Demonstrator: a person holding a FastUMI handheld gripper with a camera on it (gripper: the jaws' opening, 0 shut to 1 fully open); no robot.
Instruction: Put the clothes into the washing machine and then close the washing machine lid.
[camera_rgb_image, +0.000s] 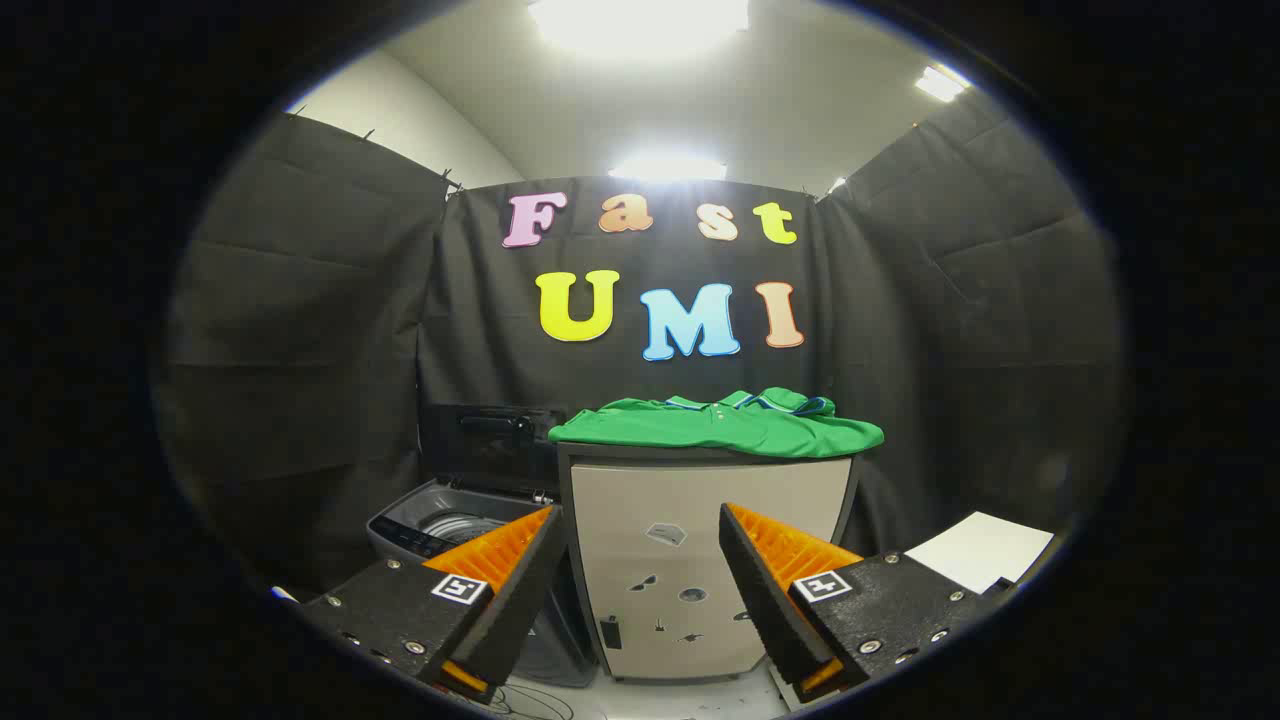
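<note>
A green polo shirt (720, 425) lies folded flat on top of a beige cabinet (700, 570), well beyond my fingers. To the cabinet's left stands a grey top-loading washing machine (440, 525) with its dark lid (490, 445) raised upright, the drum partly visible. My gripper (640, 520) is open, with nothing between its fingers. It is aimed at the cabinet front, below the shirt and some distance away.
Black cloth walls enclose the booth on the left, back and right. A white sheet (980, 550) lies low at the right, beyond the right finger. Cables trail on the pale floor (640, 700) at the foot of the cabinet.
</note>
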